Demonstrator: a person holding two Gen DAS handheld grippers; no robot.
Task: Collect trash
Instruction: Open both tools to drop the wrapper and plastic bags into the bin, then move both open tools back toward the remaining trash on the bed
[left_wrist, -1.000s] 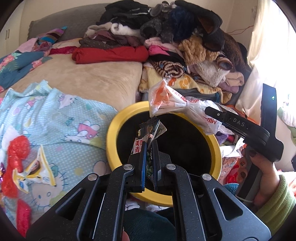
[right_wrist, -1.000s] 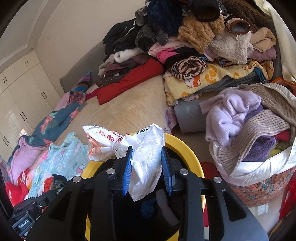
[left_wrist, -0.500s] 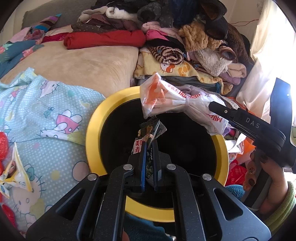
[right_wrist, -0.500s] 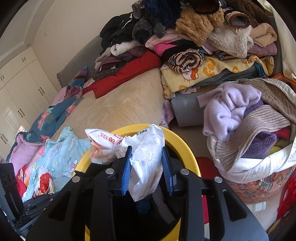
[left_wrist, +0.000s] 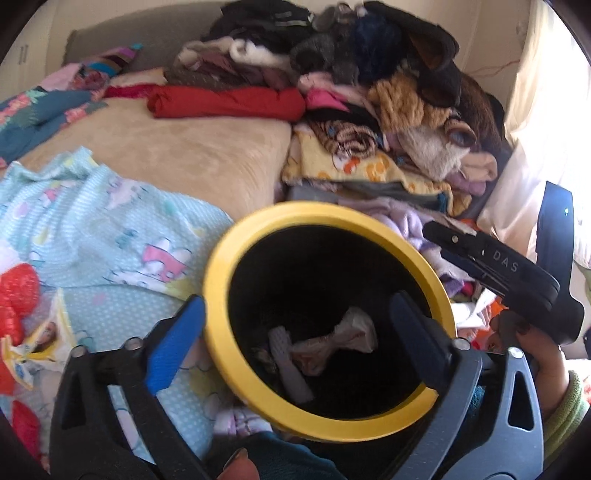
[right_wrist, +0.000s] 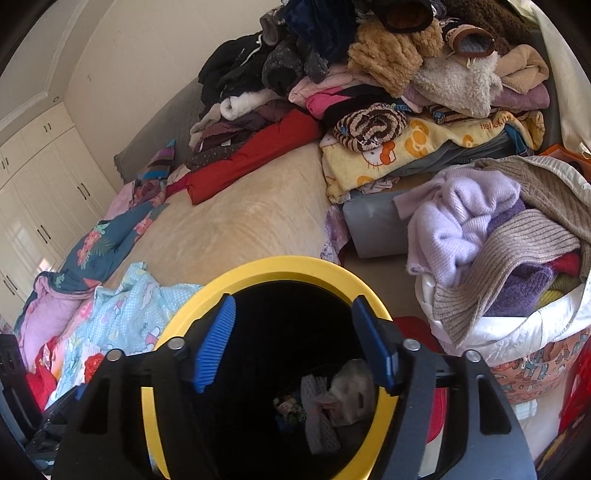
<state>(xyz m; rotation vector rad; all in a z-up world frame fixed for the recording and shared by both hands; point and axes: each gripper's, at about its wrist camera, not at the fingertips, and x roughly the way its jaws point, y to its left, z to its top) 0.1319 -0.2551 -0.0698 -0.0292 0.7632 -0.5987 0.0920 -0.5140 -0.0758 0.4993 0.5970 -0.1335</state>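
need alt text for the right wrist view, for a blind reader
The open right gripper hangs over a yellow-rimmed black bin with a knotted plastic bag lying inside. Behind it, a bed is piled with clothes.

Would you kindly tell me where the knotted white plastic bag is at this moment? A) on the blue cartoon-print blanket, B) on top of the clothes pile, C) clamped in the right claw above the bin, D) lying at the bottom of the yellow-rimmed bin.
D: the knotted plastic bag lies deep inside the yellow-rimmed bin, and both the right claw and the left claw stand open and hold nothing.
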